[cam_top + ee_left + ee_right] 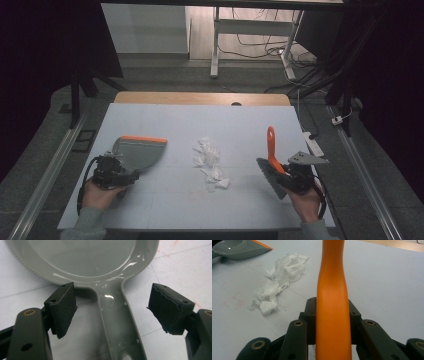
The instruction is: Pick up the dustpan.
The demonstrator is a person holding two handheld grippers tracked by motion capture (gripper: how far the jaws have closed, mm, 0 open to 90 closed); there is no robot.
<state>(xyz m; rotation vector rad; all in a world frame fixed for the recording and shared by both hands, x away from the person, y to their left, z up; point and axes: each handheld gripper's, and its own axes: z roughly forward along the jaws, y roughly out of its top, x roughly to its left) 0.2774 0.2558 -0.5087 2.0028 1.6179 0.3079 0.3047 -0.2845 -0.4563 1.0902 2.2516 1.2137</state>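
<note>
A grey dustpan (140, 150) with an orange front lip lies flat on the left of the white table. My left gripper (124, 171) is at its handle. In the left gripper view the dustpan handle (117, 320) runs between the two jaws, and my left gripper (112, 293) stands open with a gap on each side. A brush with an orange handle (271, 147) and grey bristles (270, 179) is held at the right, with my right gripper (284, 172) shut on it. The orange handle (332, 285) rises from my right gripper (332, 308). Torn white paper (210, 162) lies between the two tools.
The white table sheet (200, 120) ends at a wooden strip (200, 98) on the far side. A white power strip (312, 142) lies off the table's right edge. The paper scraps (278, 280) and the dustpan (239, 248) lie left of the brush.
</note>
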